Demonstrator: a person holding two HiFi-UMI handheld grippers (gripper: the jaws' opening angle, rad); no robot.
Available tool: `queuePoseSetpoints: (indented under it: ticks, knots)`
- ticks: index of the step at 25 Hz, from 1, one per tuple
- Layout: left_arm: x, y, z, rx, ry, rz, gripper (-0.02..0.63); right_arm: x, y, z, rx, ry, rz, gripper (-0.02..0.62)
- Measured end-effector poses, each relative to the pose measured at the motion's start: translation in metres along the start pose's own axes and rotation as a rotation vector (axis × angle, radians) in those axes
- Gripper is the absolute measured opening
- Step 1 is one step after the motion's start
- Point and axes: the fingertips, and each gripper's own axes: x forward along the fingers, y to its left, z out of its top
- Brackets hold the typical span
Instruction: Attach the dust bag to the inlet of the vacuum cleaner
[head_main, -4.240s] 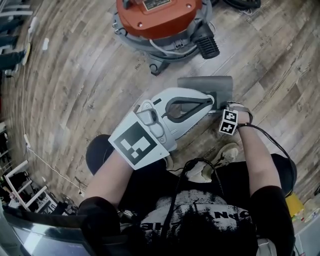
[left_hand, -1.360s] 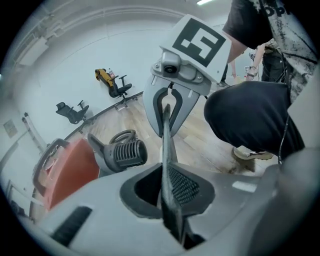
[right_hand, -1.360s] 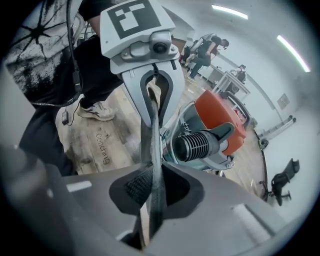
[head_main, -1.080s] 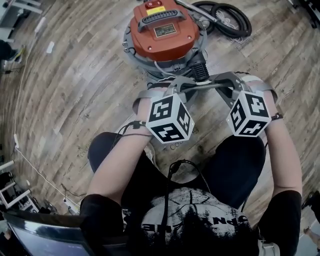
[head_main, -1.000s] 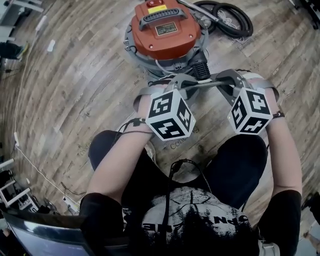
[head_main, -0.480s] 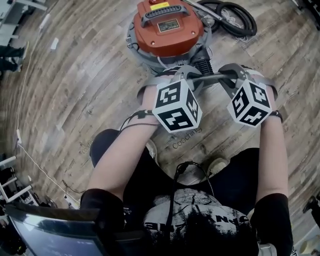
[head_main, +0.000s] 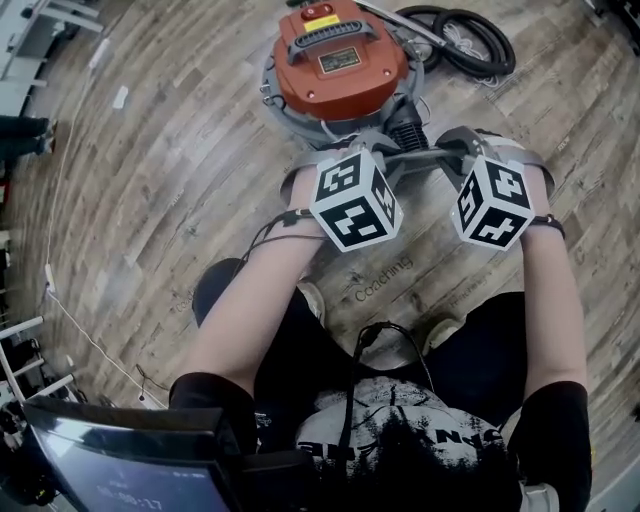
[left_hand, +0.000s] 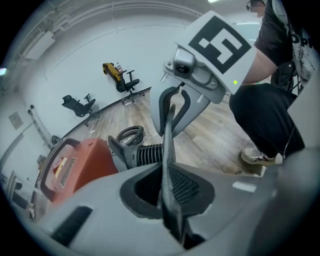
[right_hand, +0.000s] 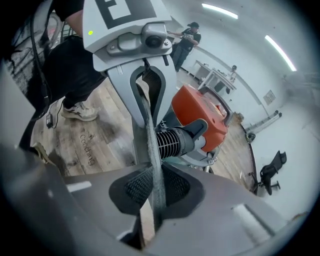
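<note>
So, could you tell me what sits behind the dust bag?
Just behind the dust bag stands the vacuum cleaner's black ribbed inlet. The bag covers its near end, so the opening cannot be seen.

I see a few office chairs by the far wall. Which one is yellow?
The middle chair in the left gripper view: it alone is yellow. A black chair stands right beside it, and the other black chair is further left.
</note>
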Motion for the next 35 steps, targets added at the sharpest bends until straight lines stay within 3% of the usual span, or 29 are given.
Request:
queuePoseSetpoints:
  ticks: [7,9,15,18,22,31,35]
  knots:
    - [0.006,-0.004,-0.009,-0.093,-0.049,0.003,0.028,-0.005,-0.004,0.011,-0.203,0.106,0.030,0.037]
    - [0.004,-0.003,-0.011,-0.096,-0.049,0.011,0.029,-0.003,-0.005,0.012,-0.172,0.089,0.035,0.037]
    - [-0.001,0.000,0.008,-0.051,-0.049,0.022,0.028,0.001,-0.007,-0.003,0.077,-0.034,0.010,0.038]
    - [-0.002,0.002,0.018,-0.034,-0.048,0.024,0.028,0.006,-0.010,-0.010,0.136,-0.067,0.008,0.041]
    - [-0.001,0.003,0.017,-0.063,-0.061,0.025,0.029,0.007,-0.012,-0.007,0.133,-0.091,-0.005,0.044]
    - [-0.001,0.004,-0.003,-0.198,-0.118,0.016,0.029,-0.007,-0.017,0.016,-0.028,-0.032,-0.070,0.043]
    - [0.000,0.003,-0.004,-0.146,-0.077,0.022,0.031,-0.005,-0.016,0.015,-0.005,-0.036,-0.072,0.044]
